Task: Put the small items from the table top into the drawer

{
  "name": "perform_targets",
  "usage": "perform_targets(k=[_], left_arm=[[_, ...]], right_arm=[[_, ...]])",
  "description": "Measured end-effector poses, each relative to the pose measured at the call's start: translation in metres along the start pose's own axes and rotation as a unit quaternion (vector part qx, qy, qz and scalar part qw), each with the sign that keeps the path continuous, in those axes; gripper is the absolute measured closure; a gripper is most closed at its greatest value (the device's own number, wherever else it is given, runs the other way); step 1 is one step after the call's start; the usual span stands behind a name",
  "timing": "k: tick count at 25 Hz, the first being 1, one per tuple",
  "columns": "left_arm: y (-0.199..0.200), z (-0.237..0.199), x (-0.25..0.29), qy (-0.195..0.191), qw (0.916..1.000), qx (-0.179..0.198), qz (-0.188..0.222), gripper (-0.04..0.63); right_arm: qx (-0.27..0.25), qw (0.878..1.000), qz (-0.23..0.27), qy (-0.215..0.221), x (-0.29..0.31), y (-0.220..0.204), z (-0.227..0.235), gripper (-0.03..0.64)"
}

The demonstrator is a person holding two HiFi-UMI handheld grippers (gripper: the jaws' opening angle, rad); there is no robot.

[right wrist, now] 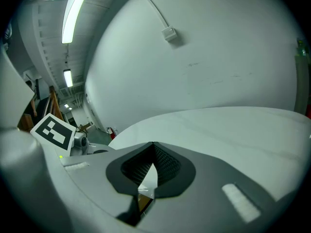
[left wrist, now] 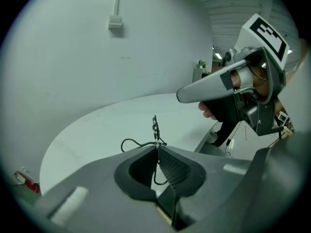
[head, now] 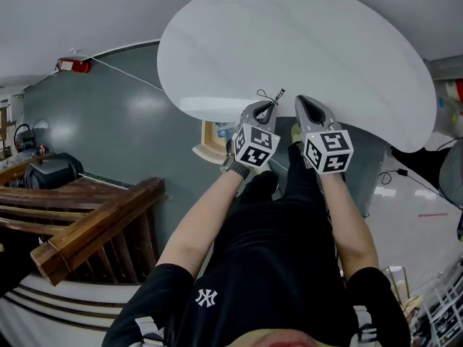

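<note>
The left gripper (head: 268,108) is clamped on a thin black bent-wire clip (head: 272,97) and holds it at the near edge of the round white table (head: 325,42). The right gripper (head: 304,101) is just beside it at the same edge, with its jaws together on nothing.

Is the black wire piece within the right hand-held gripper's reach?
Probably yes: the right hand-held gripper, shut and empty, sits just beside the left hand-held gripper pinching the wire piece, nothing between them.
</note>
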State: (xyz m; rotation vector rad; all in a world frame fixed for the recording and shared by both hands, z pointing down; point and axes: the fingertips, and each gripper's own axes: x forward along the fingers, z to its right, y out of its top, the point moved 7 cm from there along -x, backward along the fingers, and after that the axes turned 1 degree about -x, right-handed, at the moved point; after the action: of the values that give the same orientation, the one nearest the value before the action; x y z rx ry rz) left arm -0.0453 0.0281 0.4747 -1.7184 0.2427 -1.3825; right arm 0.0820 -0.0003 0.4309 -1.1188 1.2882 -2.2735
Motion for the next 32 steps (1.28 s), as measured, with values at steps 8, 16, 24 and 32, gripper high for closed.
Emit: perform_targets(k=[8, 16, 24, 32], left_arm=[[-0.056, -0.019, -0.036, 0.032, 0.9989, -0.030, -0.018, 0.580], [-0.112, -0.024, -0.060, 0.049, 0.9963, -0.054, -0.045, 0.580], [-0.157, -0.025, -0.068, 0.057, 0.9928, -0.079, -0.069, 0.580], [-0.184, -0.034, -0.061, 0.065, 0.9882, -0.106, -0.090, 0.578]], right_arm=[[-0.018, 0.999, -0.016, 0.040, 0.022, -0.016, -0.052, 0.595], [-0.031, 0.997, -0.029, 0.068, 0.037, -0.033, -0.090, 0.595], [-0.038, 0.995, -0.045, 0.084, 0.044, -0.055, -0.112, 0.595], [-0.046, 0.994, -0.051, 0.087, 0.048, -0.063, -0.117, 0.595]])
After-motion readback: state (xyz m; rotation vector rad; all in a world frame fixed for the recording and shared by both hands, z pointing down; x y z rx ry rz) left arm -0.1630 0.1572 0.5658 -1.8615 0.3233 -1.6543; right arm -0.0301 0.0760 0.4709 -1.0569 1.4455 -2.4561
